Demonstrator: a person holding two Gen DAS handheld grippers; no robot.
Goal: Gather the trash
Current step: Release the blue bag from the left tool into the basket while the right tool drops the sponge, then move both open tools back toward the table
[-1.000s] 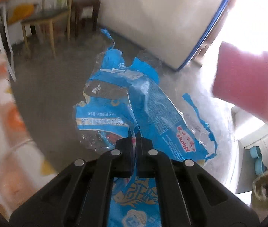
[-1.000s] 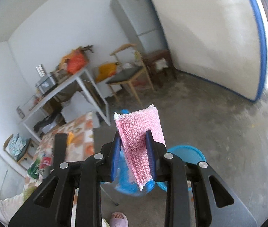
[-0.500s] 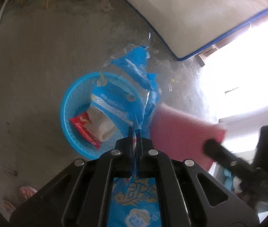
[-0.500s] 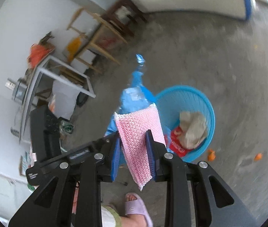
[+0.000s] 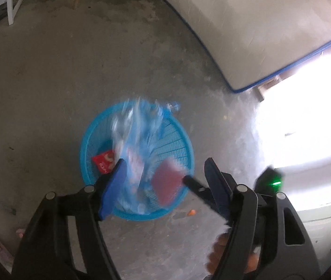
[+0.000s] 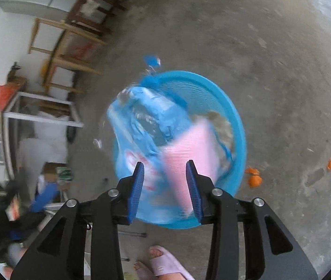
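A round blue basket (image 5: 84,144) stands on the concrete floor below both grippers. My left gripper (image 5: 165,163) is opening wide, and the blue plastic bag (image 5: 135,140) drops, blurred, from it into the basket, free of both pads. A red wrapper (image 5: 103,162) lies inside the basket. My right gripper (image 6: 165,164) hangs over the basket rim (image 6: 235,121) with its jaws opening. The pink cloth (image 6: 188,149) slides, blurred, out between them, close to the right-hand pad, onto the blue bag (image 6: 142,121). The pink cloth (image 5: 167,182) also shows in the left wrist view.
Orange peel bits (image 6: 254,177) lie on the floor right of the basket. A person's foot in a pink slipper (image 6: 163,266) stands just before it. Wooden chairs (image 6: 67,35) and a white table frame (image 6: 41,119) stand at the left. A large white board with blue edging (image 5: 258,35) leans beyond.
Both grippers came down over the basket. The left gripper went from shut on the blue bag to wide open, and the bag falls. The right jaws widened and the pink cloth slips out.
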